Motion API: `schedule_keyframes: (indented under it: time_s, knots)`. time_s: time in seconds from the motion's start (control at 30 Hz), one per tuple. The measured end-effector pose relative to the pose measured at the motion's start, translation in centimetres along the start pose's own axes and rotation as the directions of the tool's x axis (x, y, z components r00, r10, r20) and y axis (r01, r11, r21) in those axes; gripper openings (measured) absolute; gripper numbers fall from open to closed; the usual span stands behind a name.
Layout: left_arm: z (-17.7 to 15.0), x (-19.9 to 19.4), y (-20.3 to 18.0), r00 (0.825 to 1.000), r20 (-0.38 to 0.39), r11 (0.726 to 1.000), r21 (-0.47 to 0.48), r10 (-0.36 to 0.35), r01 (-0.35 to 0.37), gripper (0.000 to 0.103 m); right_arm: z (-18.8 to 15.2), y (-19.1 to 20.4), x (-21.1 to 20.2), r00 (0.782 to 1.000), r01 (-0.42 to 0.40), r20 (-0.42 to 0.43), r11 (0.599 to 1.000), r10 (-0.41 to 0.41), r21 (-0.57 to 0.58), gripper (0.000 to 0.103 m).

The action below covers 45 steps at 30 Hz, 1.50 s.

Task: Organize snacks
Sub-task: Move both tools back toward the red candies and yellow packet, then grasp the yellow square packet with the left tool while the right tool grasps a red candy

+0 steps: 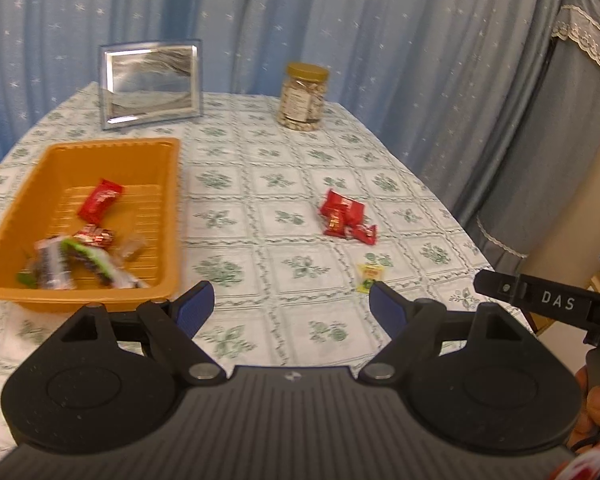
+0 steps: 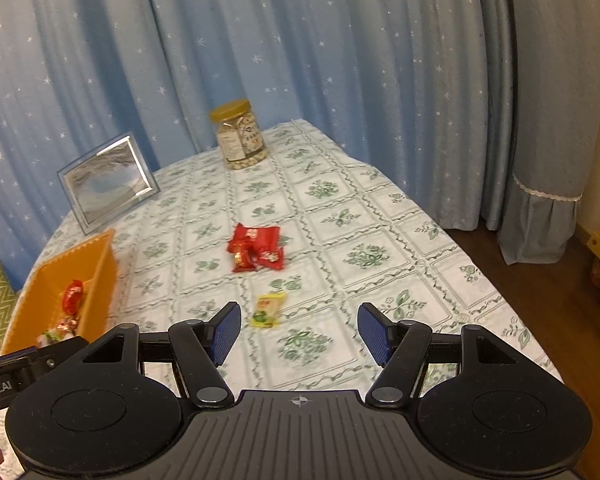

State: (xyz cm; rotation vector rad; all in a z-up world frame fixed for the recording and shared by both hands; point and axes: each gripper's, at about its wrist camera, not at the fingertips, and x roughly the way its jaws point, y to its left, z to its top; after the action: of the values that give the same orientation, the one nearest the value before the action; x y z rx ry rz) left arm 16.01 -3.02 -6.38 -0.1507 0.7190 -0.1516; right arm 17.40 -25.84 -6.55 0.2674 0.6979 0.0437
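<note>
Left gripper (image 1: 290,304): jaws apart, nothing between them, held above the near part of the table (image 1: 260,208). Right gripper (image 2: 298,330): jaws apart, nothing between them, also over the near table edge.

Tray (image 1: 172,208), orange, sits ahead and to the left of the left gripper, its near corner just beside the left finger. Inside: one red packet (image 1: 100,202) toward the middle, and a heap of mixed wrappers (image 1: 80,258) at the near end. From the right wrist view the tray (image 2: 96,264) lies far left, past the left finger.

Red packets (image 1: 346,218), a small pile, lie loose on the cloth ahead and slightly right of the left gripper; ahead and a little left of centre for the right gripper (image 2: 256,248).

Yellow packet (image 1: 369,276) lies just ahead of the left gripper's right fingertip. In the right wrist view it (image 2: 268,310) lies just ahead of the gap, nearer the left finger, apart from both.

Jar (image 1: 303,96) with gold lid and frame (image 1: 150,86) stand upright at the far end. Curtain (image 1: 340,20) behind.

Right gripper body (image 1: 556,304) shows at the right edge of the left wrist view.
</note>
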Motion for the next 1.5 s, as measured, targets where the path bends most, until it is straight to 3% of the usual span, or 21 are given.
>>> schedule_keyframes:
  time_s: [0.23,0.37,0.47,0.7,0.87,0.93,1.0,1.07,1.27,1.5]
  knots:
    - [0.2,5.1,-2.5,0.999,-0.032,0.999,0.043,-0.029,0.031,0.081,0.8,-2.2,3.3,0.999,0.018,-0.042,1.0,-0.018,-0.004,0.064]
    - [0.1,8.3,-3.7,0.997,-0.057,0.997,0.06,-0.05,0.053,0.071,1.5,-3.2,5.0,0.999,0.018,-0.047,1.0,-0.018,-0.015,0.062]
    - [0.1,10.4,-4.4,0.996,-0.068,0.995,0.072,-0.06,0.065,0.067,2.2,-4.0,6.4,0.998,0.019,-0.051,1.0,-0.019,-0.014,0.05]
    - [-0.1,14.7,-6.3,0.99,-0.102,0.988,0.113,-0.097,0.109,0.057,3.4,-5.6,8.6,0.999,0.034,-0.042,0.999,-0.033,0.011,0.047]
    - [-0.5,17.2,-7.6,0.986,-0.124,0.978,0.161,-0.111,0.13,0.04,3.5,-6.1,9.7,0.998,0.041,-0.047,0.999,-0.04,0.023,0.047]
    - [-0.7,17.9,-7.9,0.986,-0.13,0.976,0.178,-0.105,0.128,0.04,3.3,-6.2,10.0,0.998,0.043,-0.05,0.999,-0.041,0.028,0.047]
    - [-0.8,18.2,-8.1,0.988,-0.119,0.97,0.208,-0.098,0.121,0.036,3.1,-6.2,10.2,0.998,0.046,-0.051,0.999,-0.044,0.029,0.047]
    - [-0.7,18.3,-8.1,0.989,-0.119,0.966,0.232,-0.089,0.115,0.02,3.0,-6.2,10.5,0.997,0.048,-0.053,0.998,-0.047,0.028,0.047]
    - [-0.1,16.7,-6.2,0.992,-0.102,0.976,0.193,-0.079,0.098,0.019,3.1,-5.0,11.6,0.999,0.013,-0.053,1.0,-0.013,-0.006,0.047]
    - [1.1,13.9,-2.1,0.998,-0.061,0.994,0.108,-0.015,0.022,0.019,3.4,-1.1,15.0,0.994,-0.104,-0.064,0.98,0.094,-0.173,0.047]
